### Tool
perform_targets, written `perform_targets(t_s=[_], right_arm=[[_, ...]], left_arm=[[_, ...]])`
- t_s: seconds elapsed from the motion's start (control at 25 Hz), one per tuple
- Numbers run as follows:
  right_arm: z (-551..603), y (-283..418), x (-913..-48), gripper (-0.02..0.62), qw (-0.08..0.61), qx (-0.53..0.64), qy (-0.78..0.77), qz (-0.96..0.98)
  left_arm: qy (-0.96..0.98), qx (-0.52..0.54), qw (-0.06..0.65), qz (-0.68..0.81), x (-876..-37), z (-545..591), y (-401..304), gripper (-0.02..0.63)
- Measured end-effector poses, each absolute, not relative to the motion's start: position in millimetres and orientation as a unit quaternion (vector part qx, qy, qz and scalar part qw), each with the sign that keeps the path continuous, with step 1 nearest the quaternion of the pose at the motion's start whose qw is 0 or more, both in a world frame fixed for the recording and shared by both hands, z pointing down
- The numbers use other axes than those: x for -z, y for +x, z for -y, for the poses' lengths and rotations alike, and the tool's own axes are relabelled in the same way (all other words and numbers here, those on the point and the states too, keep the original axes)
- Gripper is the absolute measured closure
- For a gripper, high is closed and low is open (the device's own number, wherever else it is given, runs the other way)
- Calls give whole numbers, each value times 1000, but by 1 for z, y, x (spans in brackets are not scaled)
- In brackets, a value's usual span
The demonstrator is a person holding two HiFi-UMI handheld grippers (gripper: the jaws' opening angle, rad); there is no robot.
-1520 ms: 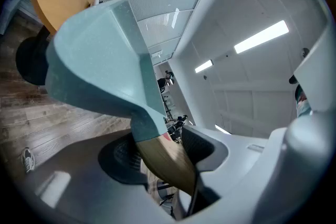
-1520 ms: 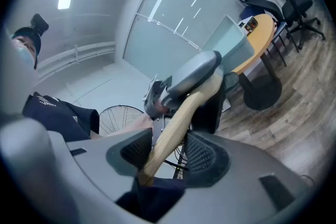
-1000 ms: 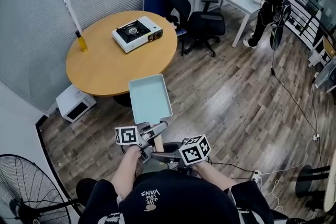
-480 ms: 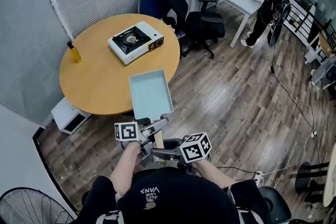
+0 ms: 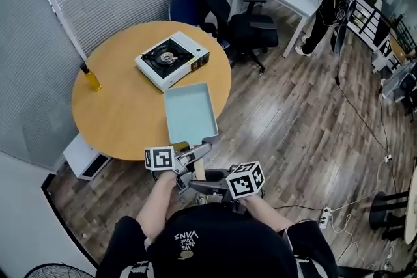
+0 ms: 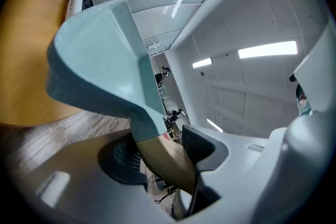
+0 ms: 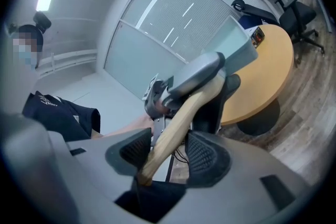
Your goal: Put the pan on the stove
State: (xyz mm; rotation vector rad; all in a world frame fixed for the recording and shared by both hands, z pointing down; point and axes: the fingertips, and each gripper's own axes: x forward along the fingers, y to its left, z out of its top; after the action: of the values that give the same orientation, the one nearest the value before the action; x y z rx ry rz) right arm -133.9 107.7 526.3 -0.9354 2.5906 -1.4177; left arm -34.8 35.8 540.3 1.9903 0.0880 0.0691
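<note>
Pan (image 5: pixel 190 112): a teal rectangular tray shape with a wooden handle (image 5: pixel 197 170), carried level and empty. Its far end overlaps the near edge of the round tabletop (image 5: pixel 124 107), its handle end reaches back over the wood floor (image 5: pixel 293 120) toward me. I cannot tell whether it touches the tabletop. The left claw (image 5: pixel 193 155) is closed on the handle close to the pan body; in the left gripper view the wood sits between the two pads. The right claw (image 5: pixel 195 187) is closed on the same handle nearer its free end, with the wood crossing slantwise between its pads. The stove (image 5: pixel 172 60), a white single-burner unit, stands on the tabletop just beyond the pan, apart from it. A yellow bottle (image 5: pixel 91 78) stands well apart at the tabletop's left edge. A black office chair (image 5: pixel 251 26) sits behind the tabletop.
</note>
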Motion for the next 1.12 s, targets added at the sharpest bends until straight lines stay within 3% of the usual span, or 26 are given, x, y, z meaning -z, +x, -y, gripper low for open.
perform_targets(t_s=[0.56,1.12], right_arm=[[-66,-137,-537,397,19,464,-293,-836],[16,-69,-537,397,-7,458,-220,-861]], left_arm=[[834,-13,552,-24,-549,8,-39,394],[836,30,546,48,-549,106,14,393]])
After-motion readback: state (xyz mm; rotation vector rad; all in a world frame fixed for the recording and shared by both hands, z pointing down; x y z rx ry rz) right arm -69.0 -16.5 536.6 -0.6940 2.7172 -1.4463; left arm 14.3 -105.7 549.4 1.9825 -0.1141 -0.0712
